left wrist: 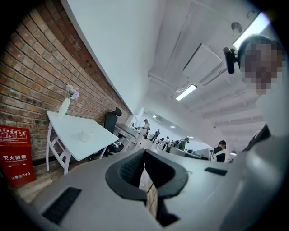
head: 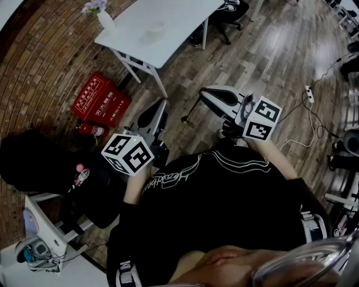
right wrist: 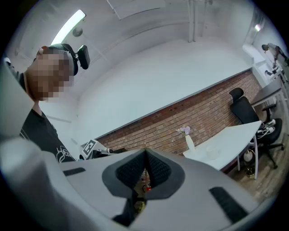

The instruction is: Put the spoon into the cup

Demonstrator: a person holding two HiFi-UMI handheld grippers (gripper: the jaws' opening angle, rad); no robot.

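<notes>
A white cup [head: 155, 27] stands on the white table [head: 179, 17] far ahead of me; it also shows in the left gripper view [left wrist: 86, 135] and the right gripper view [right wrist: 212, 153]. My right gripper [head: 205, 92] [right wrist: 145, 153] is shut, level, well short of the table. A thin dark-handled spoon [head: 188, 112] with a golden bowl hangs from its tip over the wooden floor. My left gripper [head: 162, 103] [left wrist: 144, 153] is shut with nothing in it, beside the right one and pointing toward the table.
A white vase with flowers [head: 104, 17] stands at the table's left corner. A red fire-extinguisher box [head: 101, 103] sits by the brick wall. A black office chair [head: 230, 11] is behind the table. A power strip and cables [head: 308, 95] lie on the floor to the right.
</notes>
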